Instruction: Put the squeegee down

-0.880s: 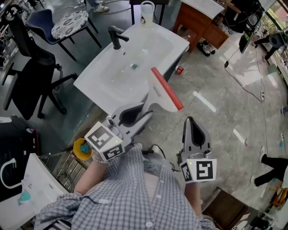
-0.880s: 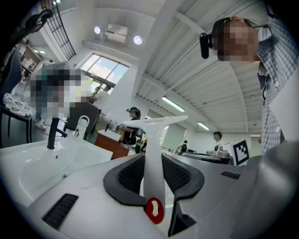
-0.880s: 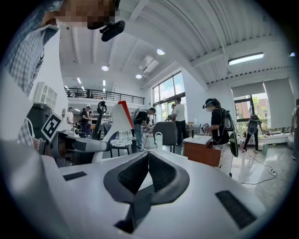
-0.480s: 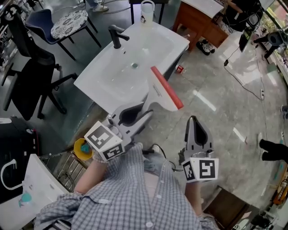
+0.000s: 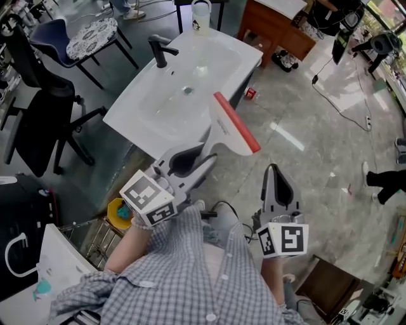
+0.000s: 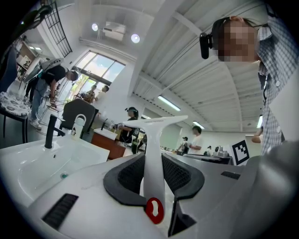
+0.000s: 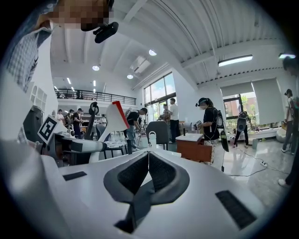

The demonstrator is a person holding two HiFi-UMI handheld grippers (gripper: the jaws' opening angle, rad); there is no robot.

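Observation:
The squeegee (image 5: 221, 131) is white with a red rubber blade, and it is held in the air over the front edge of the white sink (image 5: 143, 120). My left gripper (image 5: 204, 155) is shut on its handle. In the left gripper view the handle (image 6: 154, 140) stands upright between the dark pads, with a red hanging tab at its base. My right gripper (image 5: 273, 171) hangs over the floor to the right, shut with nothing in it. From the right gripper view (image 7: 148, 155) the squeegee's blade (image 7: 115, 116) shows at the left.
A black faucet (image 5: 159, 49) stands at the sink's far left, and a clear bottle (image 5: 200, 14) beyond its back edge. Black chairs (image 5: 44, 114) stand at the left, a wooden cabinet (image 5: 273, 28) behind. Cables cross the tiled floor (image 5: 317, 146) at the right, where several people stand.
Both grippers and the squeegee hold their places. A person's legs at the right edge of the floor have moved up the view.

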